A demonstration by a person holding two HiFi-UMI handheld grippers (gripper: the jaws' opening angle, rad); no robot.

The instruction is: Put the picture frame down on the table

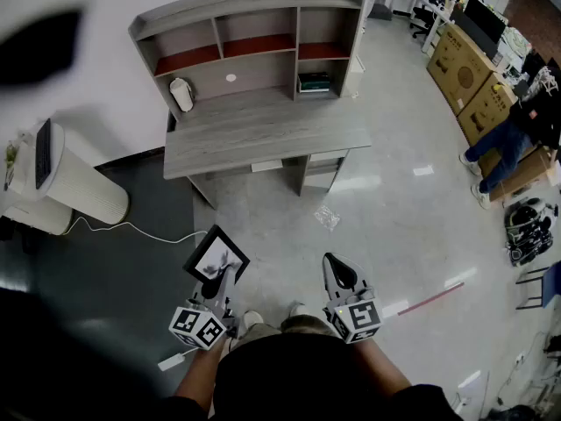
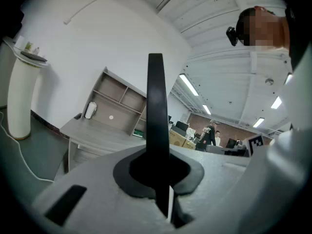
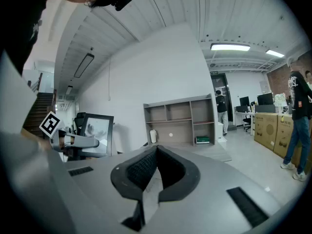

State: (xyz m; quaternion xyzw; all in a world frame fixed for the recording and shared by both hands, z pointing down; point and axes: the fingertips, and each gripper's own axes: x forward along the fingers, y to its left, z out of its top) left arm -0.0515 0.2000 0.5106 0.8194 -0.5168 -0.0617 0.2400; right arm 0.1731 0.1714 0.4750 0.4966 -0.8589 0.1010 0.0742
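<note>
One picture frame [image 1: 216,254] in left tongs [image 1: 225,274]

The bench [image 1: 263,134] top is bare across its front and middle, with only a white jar [image 1: 181,94] at the back left, against the shelf unit [image 1: 254,24] that walls the rear. Between the bench and the picture frame [image 1: 216,254] in the left hand-held gripper [image 1: 220,281] lies open floor [image 1: 386,209] — save a plastic scrap [image 1: 326,217] and a cable [image 1: 131,227] at left.

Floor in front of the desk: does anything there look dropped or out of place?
Yes. A crumpled clear wrapper lies on the floor just in front of the desk, like dropped litter. A white cable also trails loose across the floor to the left of it.
</note>
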